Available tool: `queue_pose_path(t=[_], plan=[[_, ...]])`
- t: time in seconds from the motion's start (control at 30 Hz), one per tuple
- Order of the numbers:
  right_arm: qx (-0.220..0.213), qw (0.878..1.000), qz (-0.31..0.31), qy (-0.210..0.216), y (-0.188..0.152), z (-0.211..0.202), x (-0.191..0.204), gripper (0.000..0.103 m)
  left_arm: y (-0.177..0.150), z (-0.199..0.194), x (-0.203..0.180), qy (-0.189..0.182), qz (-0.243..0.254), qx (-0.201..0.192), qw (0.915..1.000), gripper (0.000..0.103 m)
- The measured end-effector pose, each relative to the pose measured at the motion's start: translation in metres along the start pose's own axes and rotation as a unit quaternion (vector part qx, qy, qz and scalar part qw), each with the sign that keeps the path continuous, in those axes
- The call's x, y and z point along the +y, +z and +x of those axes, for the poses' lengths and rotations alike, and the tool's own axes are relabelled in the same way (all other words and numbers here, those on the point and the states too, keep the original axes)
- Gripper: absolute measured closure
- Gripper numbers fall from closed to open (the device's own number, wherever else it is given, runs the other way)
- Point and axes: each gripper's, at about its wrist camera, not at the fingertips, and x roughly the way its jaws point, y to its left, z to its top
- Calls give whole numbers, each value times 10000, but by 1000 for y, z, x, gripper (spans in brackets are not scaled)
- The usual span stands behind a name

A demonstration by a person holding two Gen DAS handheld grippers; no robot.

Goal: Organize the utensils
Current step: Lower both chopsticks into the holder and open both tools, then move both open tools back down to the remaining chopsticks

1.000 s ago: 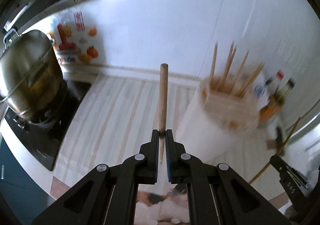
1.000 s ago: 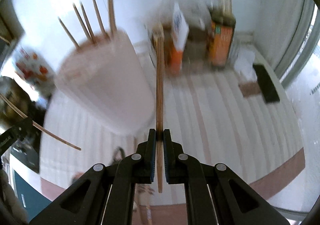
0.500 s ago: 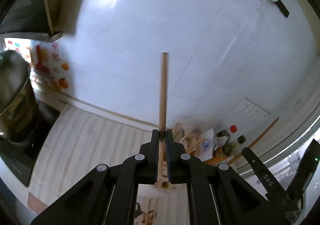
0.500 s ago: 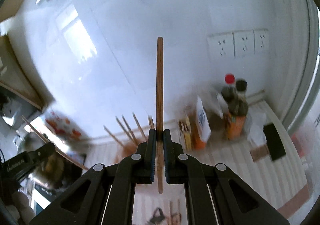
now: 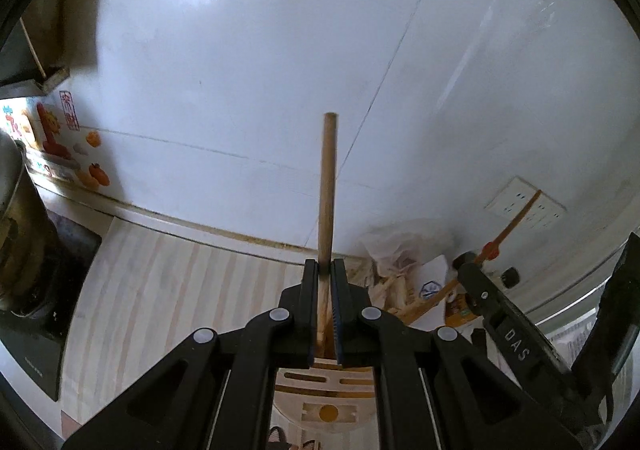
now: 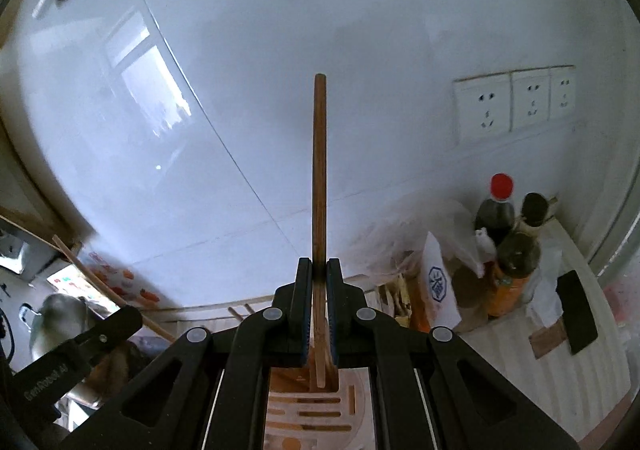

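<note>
- Left tongs point(image 5: 324, 302) are clamped on a wooden chopstick point(image 5: 328, 194). It sticks straight up between the two black fingers point(image 5: 310, 302), with its round tip up against the white tiled wall point(image 5: 280, 50).
- The bottom end of that chopstick drops down behind the fingers, right over the slotted top of a pale utensil holder point(image 5: 326, 390). Can't tell if it's actually gone into a slot.
- Right tongs point(image 6: 319, 302) are doing the same thing, squeezed onto a second, darker chopstick point(image 6: 319, 178) that stands upright in the grip.
- Its lower end sits at the slotted holder lid point(image 6: 320, 406) directly underneath, at or in one of the openings near the back edge. Hard to say which.
- From the left camera you can see the right tool off to the right, with its stick slanting up past the wall sockets point(image 5: 524, 206).
- From the right camera, the left tool is low on the left, and its stick angles up towards the cupboard.
- The worktop point(image 5: 168, 282) is pale with stripes.
- A steel pot point(image 6: 56, 322) sits on the black hob point(image 5: 28, 334) at the far left.
- Right side is a cluster of stuff: red-capped dark bottle point(image 6: 496, 210), a dark-capped bottle with an orange label point(image 6: 516, 270), a white carton point(image 6: 440, 286) and crinkly plastic bags point(image 5: 396, 250).
- A black phone-like slab point(image 6: 576, 310) lies flat on the worktop near the bottles.
</note>
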Motion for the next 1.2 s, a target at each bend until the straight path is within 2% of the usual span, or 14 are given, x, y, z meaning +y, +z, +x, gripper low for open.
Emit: queue_pose_path(t=[0.2,0.3,0.37,0.4,0.43,0.47,0.57,0.63,0.7,0.83,0.9,0.97,1.1,1.2], plan=[[371,9991,-178,36,-11,30,5,96,-1,17,5,-72,107,458,9989,98],[748,9968,-208,199,-17,44,4,95,-3,8,6,-2,236,463,9986,91],[934,9950,-207,276,-19,47,2,92,-4,-1,7,178,321,360,9987,76],[964,9947,-191,305,-20,45,1,89,-5,-7,10,282,333,304,9986,56],[954,9947,-187,327,-20,42,-1,81,-6,-11,13,387,341,248,9984,34],[901,9953,-172,298,-20,36,-2,70,-6,-15,17,457,328,172,9983,30],[814,9962,-131,277,-20,22,-7,59,-12,-26,30,695,288,8,9972,28],[784,9965,-87,267,-22,12,-11,56,-17,-29,37,832,265,-5,9962,8],[751,9969,-72,207,-25,2,-14,51,-26,-31,43,965,295,-75,9949,1],[659,9977,-4,137,-35,-16,-22,40,-47,-26,50,1226,413,89,9916,0],[581,9983,1,79,-42,-24,-26,31,-58,-23,54,1368,451,182,9894,0],[503,9987,-34,42,-51,-31,-29,18,-71,-18,56,1528,533,270,9864,0],[501,9984,-195,-146,-72,-36,-35,17,-106,-3,67,2017,723,460,9757,0],[780,9961,-259,-314,-99,-30,-45,16,-141,13,81,2180,805,777,9695,0]])
